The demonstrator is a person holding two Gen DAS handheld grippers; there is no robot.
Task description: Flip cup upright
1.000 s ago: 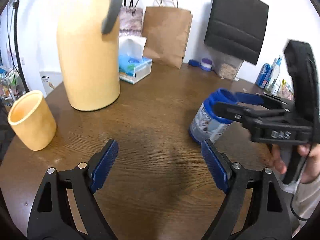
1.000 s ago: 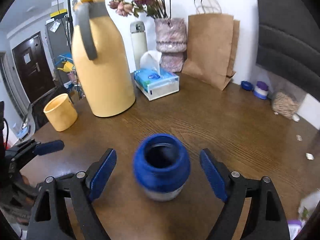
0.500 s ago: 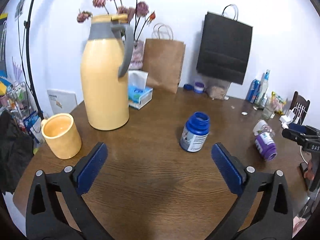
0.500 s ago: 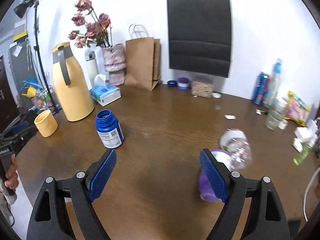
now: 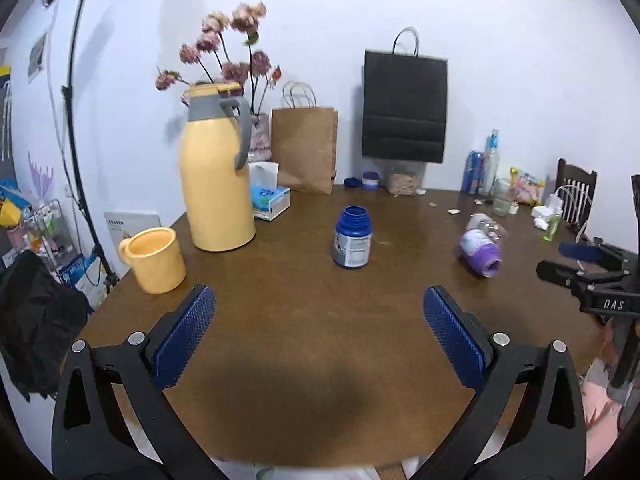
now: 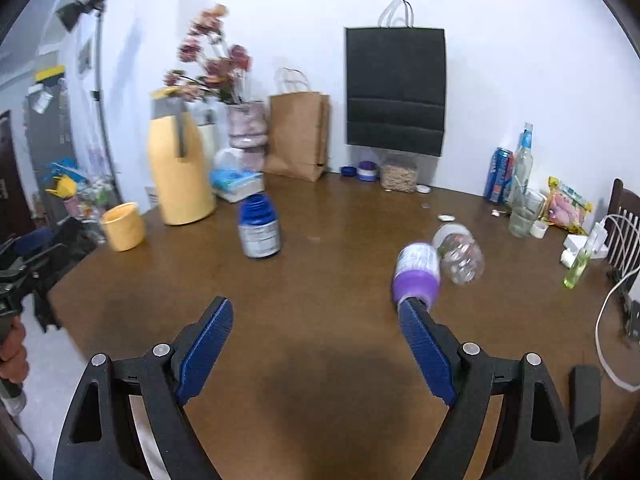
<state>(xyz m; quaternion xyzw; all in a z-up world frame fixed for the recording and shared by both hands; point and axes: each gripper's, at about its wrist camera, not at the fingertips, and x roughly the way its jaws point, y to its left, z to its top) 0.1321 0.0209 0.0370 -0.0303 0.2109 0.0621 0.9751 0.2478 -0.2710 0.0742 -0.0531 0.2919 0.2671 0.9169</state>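
Note:
A yellow cup (image 5: 154,260) stands upright, mouth up, at the table's left edge beside a tall yellow jug (image 5: 216,168); it also shows in the right wrist view (image 6: 122,226). My left gripper (image 5: 318,334) is open and empty, held back over the table's near edge, well short of the cup. My right gripper (image 6: 316,350) is open and empty; it also shows at the right edge of the left wrist view (image 5: 568,262). A purple-capped bottle (image 6: 416,274) lies on its side just beyond its right finger.
A blue-lidded jar (image 5: 352,238) stands mid-table. A clear jar (image 6: 460,254) lies on its side by the purple bottle. A tissue box (image 5: 270,200), brown bag (image 5: 306,156), black bag (image 5: 404,110), flower vase and bottles (image 6: 512,176) line the back. A chair (image 5: 576,188) stands at right.
Both grippers have pulled back and up from the table; the cup, jug and blue jar now look farther away. The right gripper has left the blue jar and moved right.

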